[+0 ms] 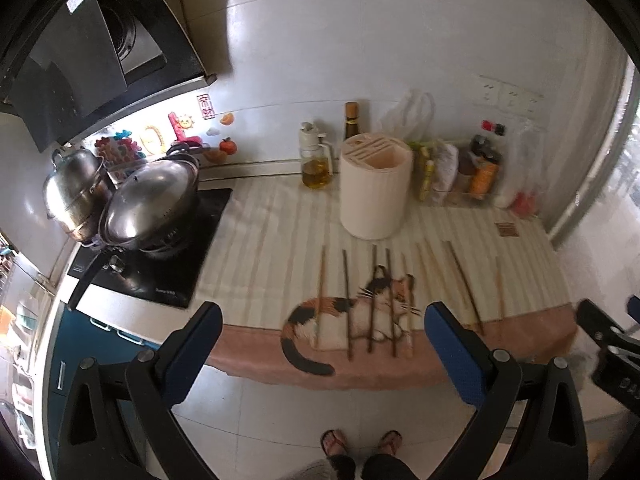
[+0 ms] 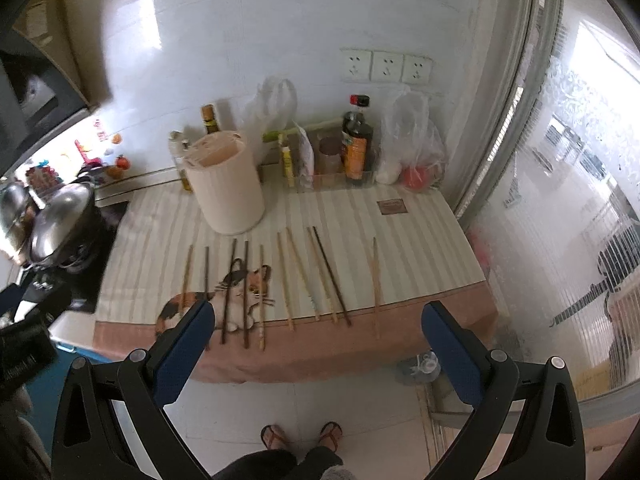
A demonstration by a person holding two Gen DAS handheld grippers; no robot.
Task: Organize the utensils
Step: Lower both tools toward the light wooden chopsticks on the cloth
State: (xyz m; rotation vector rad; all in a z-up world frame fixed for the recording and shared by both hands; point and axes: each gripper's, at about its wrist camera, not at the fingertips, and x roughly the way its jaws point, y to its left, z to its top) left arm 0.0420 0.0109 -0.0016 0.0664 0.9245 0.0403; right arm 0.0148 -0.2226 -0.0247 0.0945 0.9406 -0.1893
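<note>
Nearest the cameras, the person's sandalled feet stood on the pale tiled floor, the legs cut off by the frame edge. Both grippers hung short of the worktop edge: the left gripper had its blue-padded fingers spread wide around nothing, and the right gripper likewise held its fingers wide apart and empty. Beyond them, a striped cream cloth with a calico cat print covered the worktop, its pink hem hanging over the front. Loose wooden and dark chopsticks lay on it in a rough row, pointing front to back; motion blur made the rightmost ones faint in the left view. Behind them stood a cream cylindrical slotted utensil holder, hiding most of an oil bottle. Plastic bags at the wall obscured their contents.
</note>
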